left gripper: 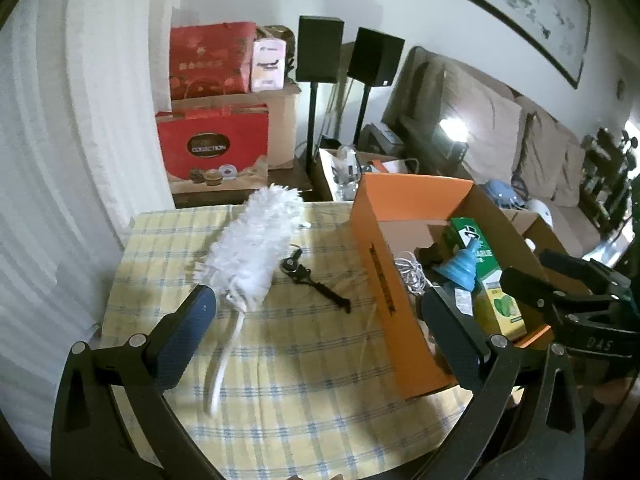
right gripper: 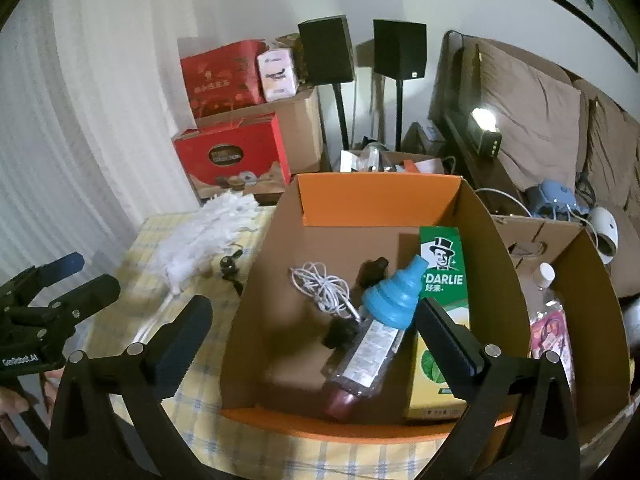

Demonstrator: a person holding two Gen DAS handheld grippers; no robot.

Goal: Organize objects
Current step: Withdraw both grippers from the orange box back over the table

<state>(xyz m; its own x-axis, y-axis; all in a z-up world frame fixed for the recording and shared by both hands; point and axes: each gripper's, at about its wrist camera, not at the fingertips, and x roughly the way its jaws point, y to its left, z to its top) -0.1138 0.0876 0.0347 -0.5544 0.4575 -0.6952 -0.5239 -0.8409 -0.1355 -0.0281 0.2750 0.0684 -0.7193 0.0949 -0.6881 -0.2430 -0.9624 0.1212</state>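
A white fluffy duster (left gripper: pixel 252 248) lies on the yellow checked tablecloth (left gripper: pixel 304 392), its white handle pointing toward me; it also shows in the right wrist view (right gripper: pixel 200 240). A small black tool (left gripper: pixel 316 284) lies beside it. The orange cardboard box (left gripper: pixel 384 280) holds a green Darlie toothpaste carton (right gripper: pixel 442 280), a blue funnel (right gripper: pixel 394 296), a plastic bottle (right gripper: pixel 366 360) and a coiled white cable (right gripper: pixel 324 286). My left gripper (left gripper: pixel 316 320) is open and empty above the cloth, near the duster handle. My right gripper (right gripper: pixel 312 324) is open and empty over the box.
Red gift boxes (left gripper: pixel 212 148) and brown cartons stand behind the table. Two black speakers on stands (left gripper: pixel 320 50) are at the back. A sofa (left gripper: pixel 500 128) is on the right. A second brown box (right gripper: pixel 568 292) with a bottle stands right of the orange box.
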